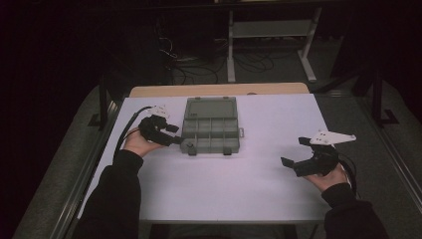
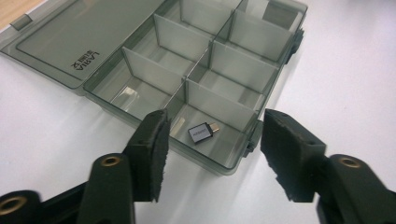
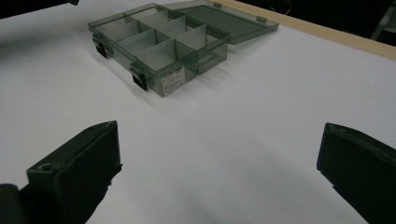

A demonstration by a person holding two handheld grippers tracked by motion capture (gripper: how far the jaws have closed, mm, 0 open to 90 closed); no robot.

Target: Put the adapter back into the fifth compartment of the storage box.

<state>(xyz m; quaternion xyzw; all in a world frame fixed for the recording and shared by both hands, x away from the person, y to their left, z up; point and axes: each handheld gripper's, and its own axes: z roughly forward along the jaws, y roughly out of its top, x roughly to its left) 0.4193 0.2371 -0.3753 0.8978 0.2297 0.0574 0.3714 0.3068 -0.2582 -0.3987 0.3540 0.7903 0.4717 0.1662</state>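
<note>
Overhead, white table (image 1: 239,189), dark cabled floor (image 1: 209,64)

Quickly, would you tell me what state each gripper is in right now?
Left gripper: open, holding nothing, poised over the organizer box.
Right gripper: open wide, holding nothing, above bare table.

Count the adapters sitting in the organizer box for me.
1. A small grey USB adapter lies in the corner compartment of the organizer box nearest the left hand-held gripper; the other compartments look empty, though dividers hide some floor.
</note>
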